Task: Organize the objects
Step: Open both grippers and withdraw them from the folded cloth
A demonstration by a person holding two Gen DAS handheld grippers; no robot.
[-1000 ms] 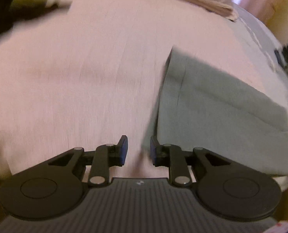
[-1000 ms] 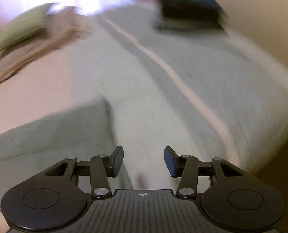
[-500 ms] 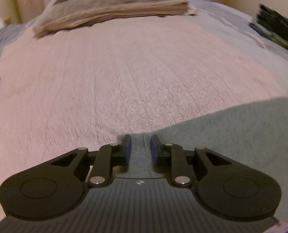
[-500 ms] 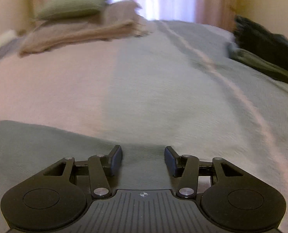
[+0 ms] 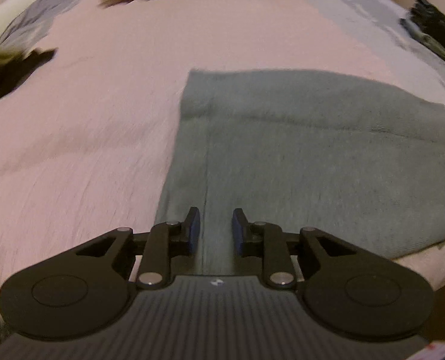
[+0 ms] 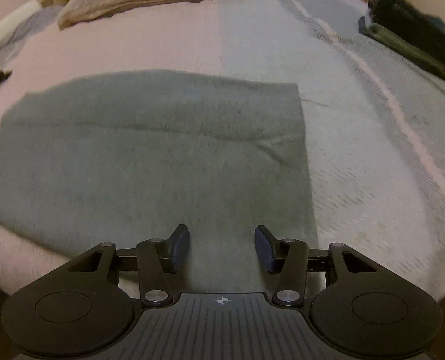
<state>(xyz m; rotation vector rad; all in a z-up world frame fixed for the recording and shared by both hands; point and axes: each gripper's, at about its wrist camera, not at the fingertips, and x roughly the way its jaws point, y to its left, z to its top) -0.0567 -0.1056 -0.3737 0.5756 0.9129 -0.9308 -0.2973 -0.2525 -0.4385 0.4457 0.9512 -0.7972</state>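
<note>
A grey towel (image 5: 312,156) is shown spread flat on the bed (image 5: 102,120), its long axis running from side to side across both views. The left gripper (image 5: 213,228) is held over the towel's left end, fingers parted and empty. The right gripper (image 6: 222,246) is held over the right end, spread wider, likewise empty. Each near corner is judged nearest its own gripper. A stack of dark clothes (image 6: 411,30) is seen well apart, right of the towel.
</note>
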